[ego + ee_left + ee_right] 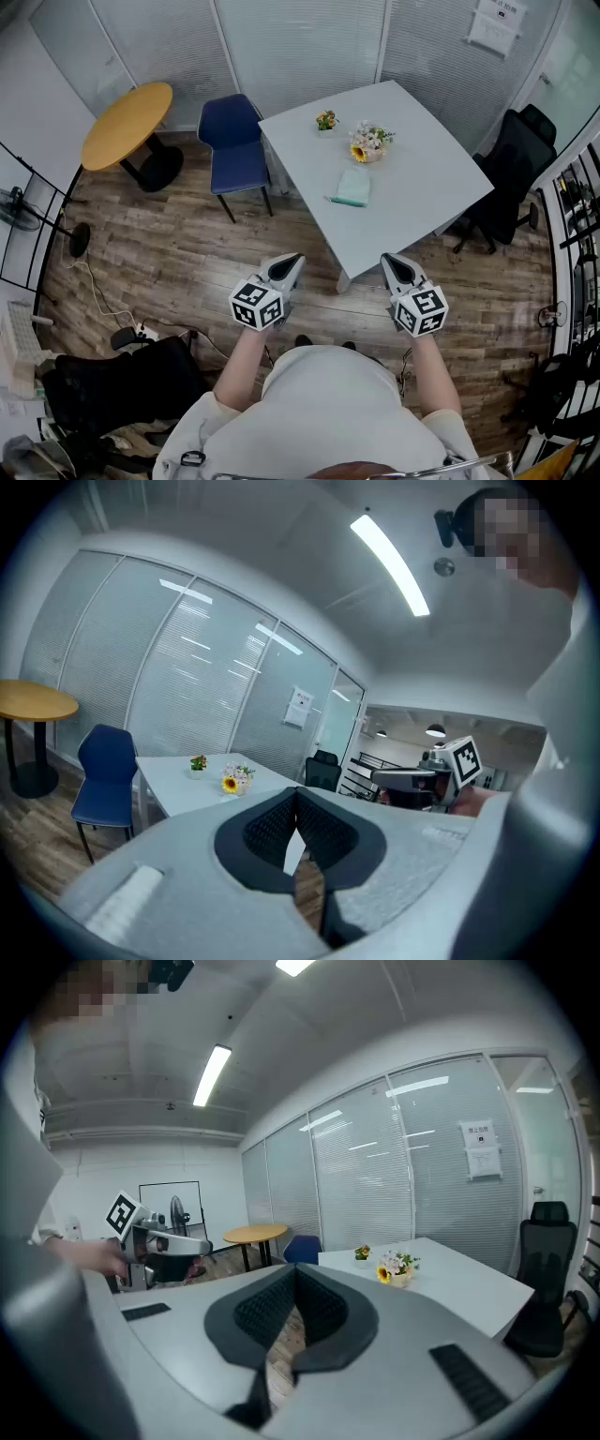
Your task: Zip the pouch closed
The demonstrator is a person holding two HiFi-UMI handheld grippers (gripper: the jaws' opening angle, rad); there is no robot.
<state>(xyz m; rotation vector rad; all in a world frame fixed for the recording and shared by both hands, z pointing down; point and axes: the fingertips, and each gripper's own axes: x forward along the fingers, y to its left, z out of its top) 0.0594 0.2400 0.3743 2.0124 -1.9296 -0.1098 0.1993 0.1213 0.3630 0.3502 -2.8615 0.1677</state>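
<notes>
Nothing's started: left gripper (292, 260) and right gripper (390, 260) are hanging empty, jaws pressed together, well apart from the untouched pouch (353, 187) lying on the table (427, 159).

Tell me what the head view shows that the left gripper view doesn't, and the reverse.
Head view only: the mint pouch lying flat on the white table. Left gripper view only: the left gripper with its jaws shut on nothing, and a ceiling light. Both: the table, sunflowers, blue chair, right gripper.
</notes>
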